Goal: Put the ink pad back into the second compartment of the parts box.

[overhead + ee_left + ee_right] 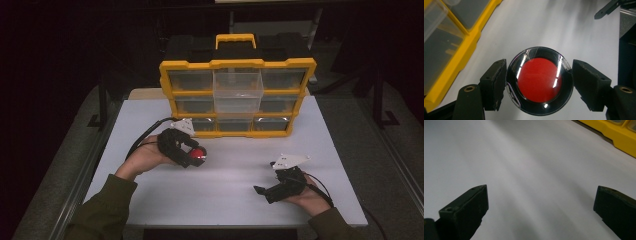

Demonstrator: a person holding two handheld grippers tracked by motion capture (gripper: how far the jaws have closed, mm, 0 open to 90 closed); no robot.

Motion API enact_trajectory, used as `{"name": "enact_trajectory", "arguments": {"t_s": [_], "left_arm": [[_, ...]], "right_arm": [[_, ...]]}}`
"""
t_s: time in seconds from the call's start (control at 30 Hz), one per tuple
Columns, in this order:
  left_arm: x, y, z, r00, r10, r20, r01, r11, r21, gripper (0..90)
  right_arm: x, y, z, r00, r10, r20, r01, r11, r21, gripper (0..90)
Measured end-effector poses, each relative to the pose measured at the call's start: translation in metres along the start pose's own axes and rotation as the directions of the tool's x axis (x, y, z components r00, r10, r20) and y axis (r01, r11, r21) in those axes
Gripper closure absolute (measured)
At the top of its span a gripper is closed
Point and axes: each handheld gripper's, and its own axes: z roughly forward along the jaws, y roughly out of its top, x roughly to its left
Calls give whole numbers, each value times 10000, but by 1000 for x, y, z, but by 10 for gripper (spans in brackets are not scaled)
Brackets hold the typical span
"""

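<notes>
Near the table's left side, left gripper (196, 156) clamps a round red-centred disc (539, 80); right gripper (270, 190) rests open. Carry step; next likely needs aiming at the yellow organizer's (237, 64) pulled-out clear drawer (238, 90).

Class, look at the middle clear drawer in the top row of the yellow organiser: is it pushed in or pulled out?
Pulled out. The drawer juts forward past the yellow frame, while its neighbours sit flush.

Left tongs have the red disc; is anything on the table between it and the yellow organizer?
Nothing visible. The left tongs grip the red disc just in front of the organizer, and the white table between them is bare. One clear bin sticks out of the middle column. The right tongs sit open, off to the side.
</notes>
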Motion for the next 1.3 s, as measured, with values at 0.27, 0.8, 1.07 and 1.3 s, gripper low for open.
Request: {"name": "enact_trajectory", "arguments": {"t_s": [0.27,0.8,1.07,1.3], "left_arm": [[2,11,-12,9998,114,145,-113,9999,-64,294],[5,36,-34,9989,106,446,-96,9997,-237,294],[6,47,-45,9987,265,440,-252,9992,-294,294],[8,55,-56,9988,343,356,-331,9989,-324,294]], "right_arm": [[0,0,-1,10000,24,13,-24,10000,-13,0],[-1,0,-2,10000,64,-35,-64,9999,-100,0],[-1,0,-2,9999,84,-59,-84,9999,-131,0],[-1,0,-3,9999,109,-65,-110,9999,-132,0]]}}
